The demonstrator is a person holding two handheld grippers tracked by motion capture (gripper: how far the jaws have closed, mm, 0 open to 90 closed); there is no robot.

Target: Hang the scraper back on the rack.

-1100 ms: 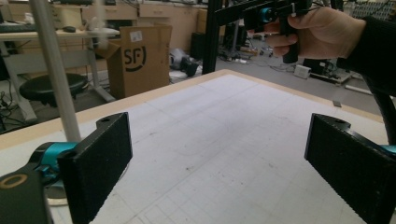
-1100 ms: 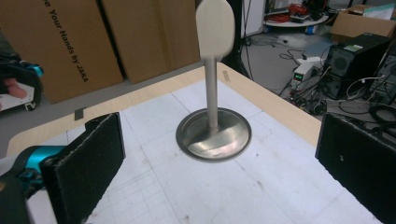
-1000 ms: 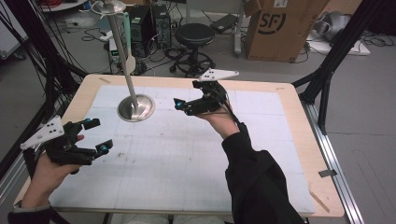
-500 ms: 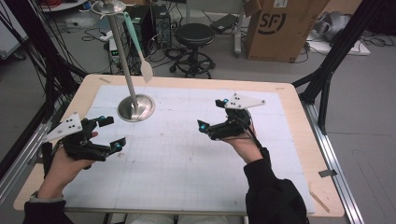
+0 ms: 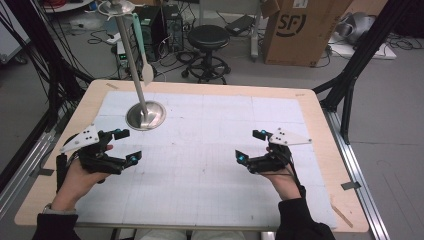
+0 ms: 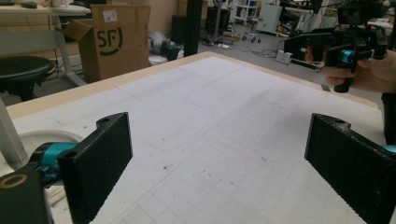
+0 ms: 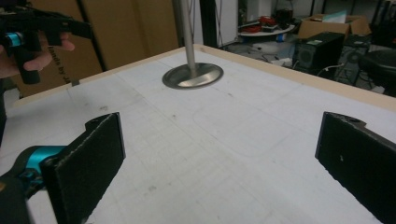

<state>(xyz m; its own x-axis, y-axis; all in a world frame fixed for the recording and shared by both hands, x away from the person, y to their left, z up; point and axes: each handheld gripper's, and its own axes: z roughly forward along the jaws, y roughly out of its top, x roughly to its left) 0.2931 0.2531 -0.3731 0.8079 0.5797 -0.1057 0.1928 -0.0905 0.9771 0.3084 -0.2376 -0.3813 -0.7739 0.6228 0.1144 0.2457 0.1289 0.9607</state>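
Note:
A metal stand [image 5: 145,115] with a round base and a tall pole rises at the far left of the table. A teal-handled spoon [image 5: 145,65] hangs beside the pole. My left gripper [image 5: 128,146] hovers near the table's left side, just in front of the base, open and holding nothing. My right gripper [image 5: 249,145] hovers at the right, open and holding nothing too. The left gripper view has its own jaws wide apart [image 6: 224,172] and the right gripper [image 6: 336,46] farther off. The right gripper view looks past its jaws [image 7: 219,163] at the stand base [image 7: 192,75] and the left gripper [image 7: 37,30].
A white gridded mat [image 5: 210,165] covers the wooden table [image 5: 320,115]. Behind the table stand a black stool [image 5: 207,37], a cardboard box [image 5: 300,30] and cables on the floor. Black frame poles [image 5: 350,80] flank the table.
My right gripper has drawn back from near the stand, to the right and toward the near edge. My left gripper has shifted a little to the right. Both stay open.

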